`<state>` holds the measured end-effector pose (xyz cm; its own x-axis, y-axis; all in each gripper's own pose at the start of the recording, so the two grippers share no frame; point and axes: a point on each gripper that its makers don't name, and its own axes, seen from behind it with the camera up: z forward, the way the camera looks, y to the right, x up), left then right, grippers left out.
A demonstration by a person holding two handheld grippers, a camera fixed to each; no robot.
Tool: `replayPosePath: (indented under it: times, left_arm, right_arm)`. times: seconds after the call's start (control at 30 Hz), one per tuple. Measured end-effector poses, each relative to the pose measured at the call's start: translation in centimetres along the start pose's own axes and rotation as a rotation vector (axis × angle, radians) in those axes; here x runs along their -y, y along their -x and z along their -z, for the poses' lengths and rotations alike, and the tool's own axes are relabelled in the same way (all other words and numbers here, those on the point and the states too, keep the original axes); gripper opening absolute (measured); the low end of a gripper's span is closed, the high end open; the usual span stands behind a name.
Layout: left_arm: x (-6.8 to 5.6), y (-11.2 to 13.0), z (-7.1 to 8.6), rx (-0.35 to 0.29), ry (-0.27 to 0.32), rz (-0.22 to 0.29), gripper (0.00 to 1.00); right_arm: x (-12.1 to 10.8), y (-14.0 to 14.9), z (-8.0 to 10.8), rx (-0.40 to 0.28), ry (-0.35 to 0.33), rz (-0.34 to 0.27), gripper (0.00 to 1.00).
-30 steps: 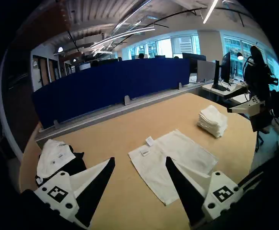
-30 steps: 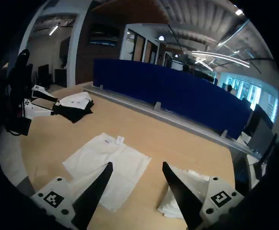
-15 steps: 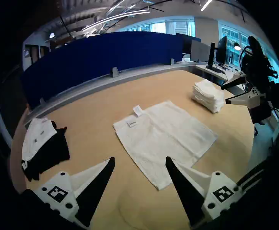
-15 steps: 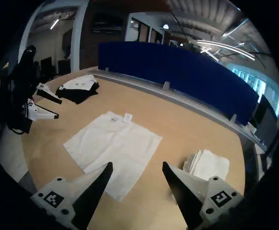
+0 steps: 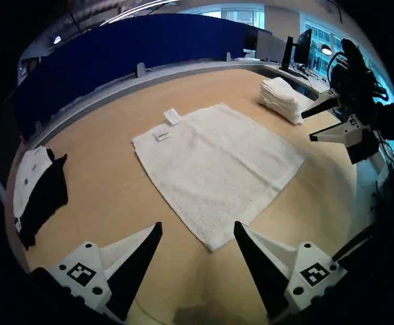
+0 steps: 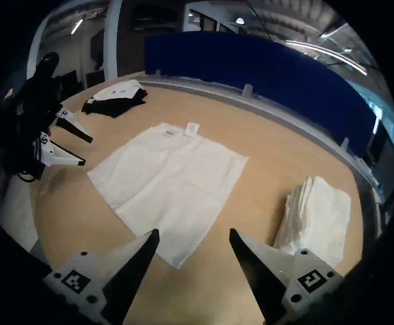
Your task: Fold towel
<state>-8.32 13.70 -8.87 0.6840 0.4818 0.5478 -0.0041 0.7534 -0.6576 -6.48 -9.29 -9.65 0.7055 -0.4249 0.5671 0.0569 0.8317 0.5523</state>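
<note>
Left gripper view: left gripper has its fingers spread wide, holding nothing, above the desk. One towel lies flat and unfolded mid-desk, and its near-left corner sits just ahead, between the fingers. Right gripper view: right gripper is also spread and empty, with the towel's near-right corner just ahead between its fingers. Each gripper is nearer its own corner, so the coming grab looks like both near corners, then a fold toward the far edge. The towel looks close to square; I cannot tell its long axis. Two tags sit at the far edge. Counts: one flat towel, one stack of folded towels far right, one black-and-white clothing pile far left, two grippers.
</note>
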Motion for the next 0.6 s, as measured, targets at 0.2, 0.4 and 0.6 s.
replayPosePath:
  times: [0.2,0.4,0.6]
  left_arm:
    - [-0.7,1.6,-1.1,0.049,0.025,-0.013,0.98]
    - [-1.3,3.0,-1.8,0.086,0.046,-0.021,0.98]
    - [-2.1,3.8,-2.1,0.11,0.065,-0.031,0.96]
  right_arm:
    - [0.4,2.4,-1.1,0.053,-0.011,0.026,1.0]
    - [0.8,3.9,-1.9,0.086,-0.025,0.035,1.0]
    - [1.2,4.8,-2.4,0.105,-0.042,0.018,0.98]
